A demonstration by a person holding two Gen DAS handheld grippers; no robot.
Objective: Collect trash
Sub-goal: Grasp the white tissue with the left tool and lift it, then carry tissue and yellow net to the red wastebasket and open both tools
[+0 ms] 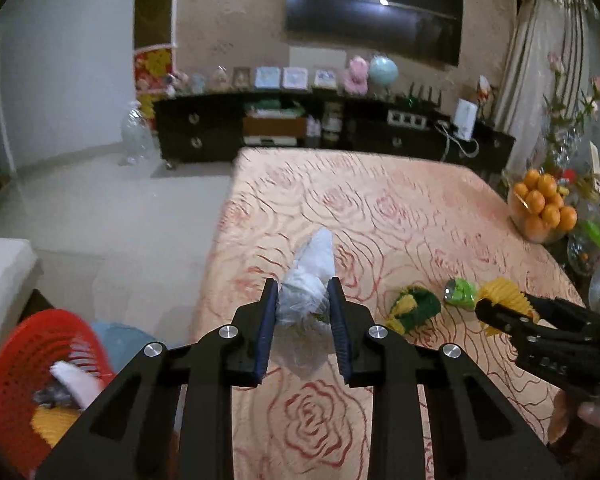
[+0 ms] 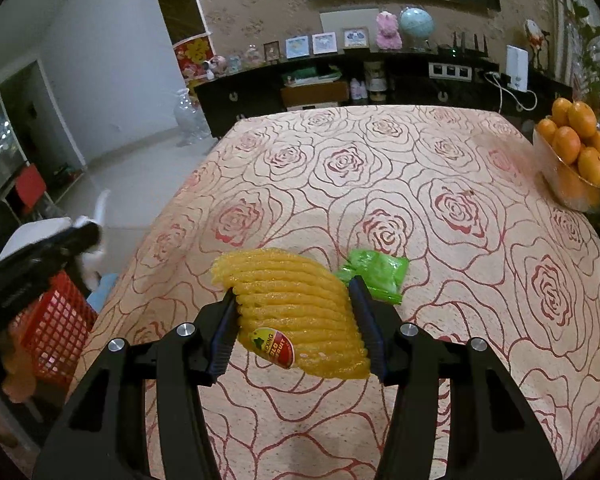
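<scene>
Red basket [image 1: 24, 364]: white scrap, yellow net inside.

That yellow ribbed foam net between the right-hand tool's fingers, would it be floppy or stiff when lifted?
The yellow ribbed foam fruit net probably flexes softly: its open ribs look thin. Likely very light. The right gripper may squash it rather than slip.

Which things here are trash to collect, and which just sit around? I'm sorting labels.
Job: white crumpled wrap in left gripper; yellow foam net in right gripper; green wrapper; yellow-green wrapper; red basket.
Lying about: bowl of oranges; globe.
</scene>
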